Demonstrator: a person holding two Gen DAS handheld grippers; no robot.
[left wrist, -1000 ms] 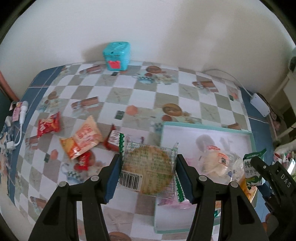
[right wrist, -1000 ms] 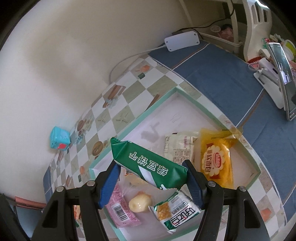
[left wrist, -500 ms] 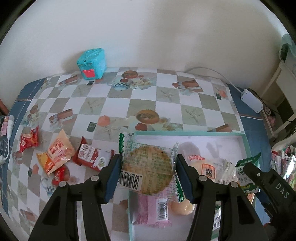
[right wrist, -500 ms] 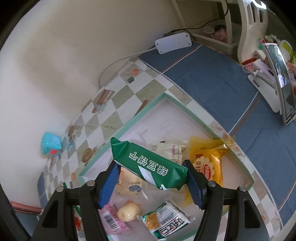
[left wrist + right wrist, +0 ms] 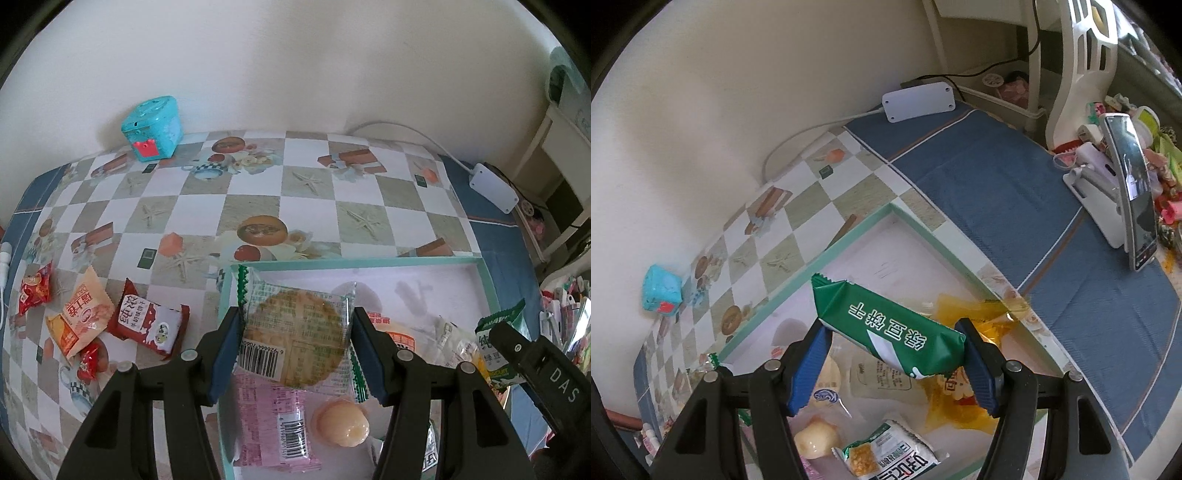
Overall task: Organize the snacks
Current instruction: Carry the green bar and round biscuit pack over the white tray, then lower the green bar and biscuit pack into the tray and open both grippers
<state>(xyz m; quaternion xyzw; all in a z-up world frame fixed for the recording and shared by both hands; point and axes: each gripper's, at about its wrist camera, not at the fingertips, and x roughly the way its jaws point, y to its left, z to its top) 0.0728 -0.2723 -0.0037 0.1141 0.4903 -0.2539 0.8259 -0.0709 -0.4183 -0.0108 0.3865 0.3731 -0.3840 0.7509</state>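
My left gripper (image 5: 295,350) is shut on a clear-wrapped round biscuit pack (image 5: 295,332) and holds it above the near left corner of the teal-rimmed tray (image 5: 351,263). My right gripper (image 5: 892,363) is shut on a green biscuit packet (image 5: 890,328) above the same tray (image 5: 849,236). The tray holds a pink packet (image 5: 273,421), a round jelly (image 5: 341,424), a yellow packet (image 5: 964,398) and other snacks. The right gripper (image 5: 532,365) with its green packet shows at the right edge of the left wrist view.
Red and orange snack packets (image 5: 79,319) (image 5: 147,325) (image 5: 35,291) lie on the checked tablecloth left of the tray. A teal box (image 5: 153,127) stands by the wall. A white power adapter (image 5: 918,101) and a phone on a stand (image 5: 1134,188) sit to the right.
My left gripper has carried the round biscuit pack rightwards, from over the tablecloth to over the tray. My right gripper has shifted slightly over the tray, still holding the green packet.
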